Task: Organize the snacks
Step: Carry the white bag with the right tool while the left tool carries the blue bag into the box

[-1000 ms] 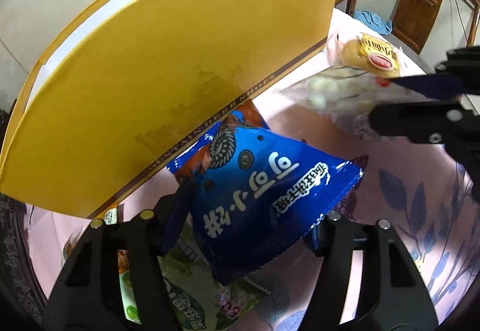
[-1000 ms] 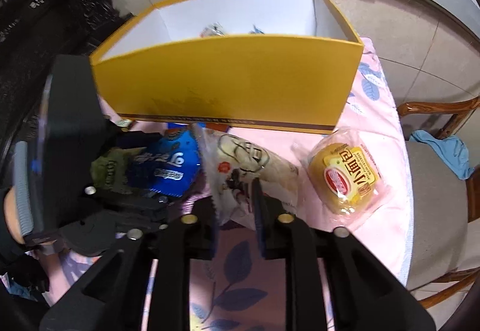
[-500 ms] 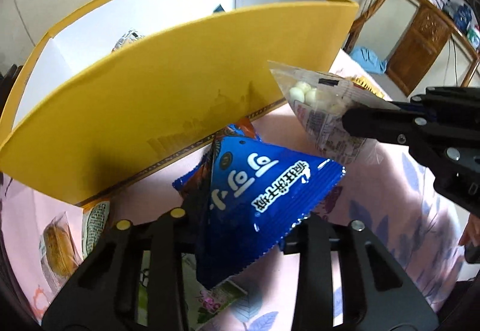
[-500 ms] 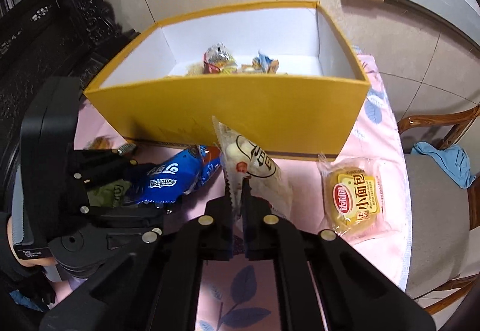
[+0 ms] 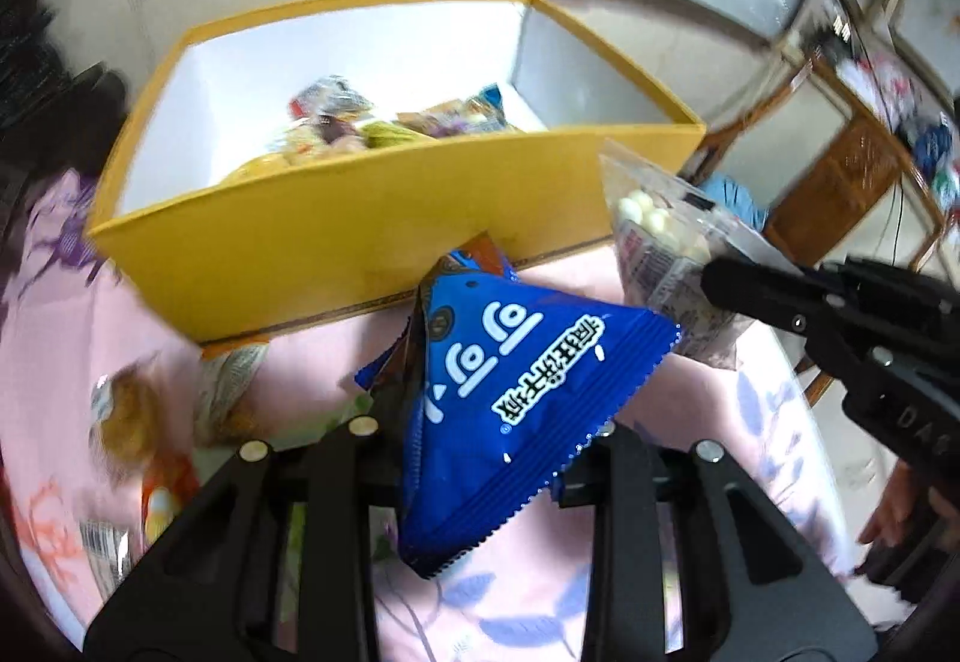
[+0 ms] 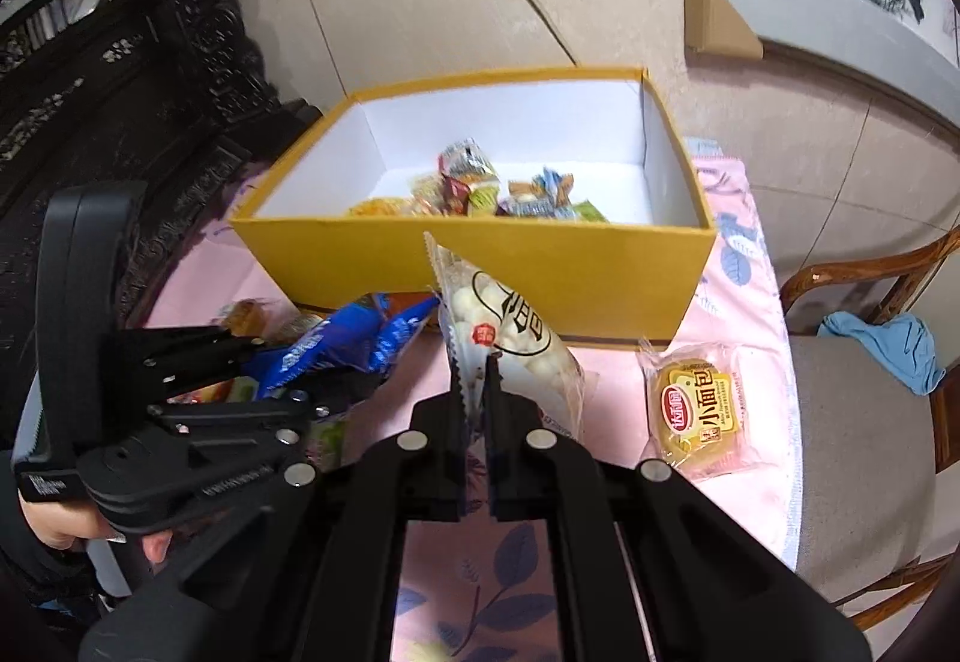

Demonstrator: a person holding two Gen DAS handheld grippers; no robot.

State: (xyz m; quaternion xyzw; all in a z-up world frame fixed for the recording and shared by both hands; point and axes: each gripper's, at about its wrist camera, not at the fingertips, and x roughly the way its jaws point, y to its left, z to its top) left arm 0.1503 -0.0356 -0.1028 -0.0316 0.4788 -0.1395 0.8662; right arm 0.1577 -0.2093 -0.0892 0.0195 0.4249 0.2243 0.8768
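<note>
Looks over the rim and into the open yellow cardboard box with white lining [image 5: 360, 242] in both views now, where a second ago met mostly its outer wall from low over the pink leaf-printed cloth surface [image 6: 480, 572]. Means both packets lifted clear and raised toward the opening. Judging by that: carry under way, drop into the box not yet made

Left gripper [image 5: 486, 422]: jaws held apart only by the load, clenched on the blue crinkle-edged foil snack packet [image 5: 510, 398]. Gripped low on its body at lower centre of the left view, puffed upper part pointing toward the box's near wall, short of the rim

Right gripper [image 6: 477, 380]: jaws almost fully closed, pinching the serrated seam of the clear plastic bag of small white round sweets [image 6: 510, 338]. Bag upright at centre of the right view, in front of the near wall, top corner about level with the rim, not over the opening

Inside the box, at upper centre: a loose pile of small wrapped snacks [image 6: 474, 188]. Lying on the cloth at right of the right view: a round yellow bun in a clear wrapper [image 6: 699, 416], near the box's corner, so more to collect afterwards
</note>
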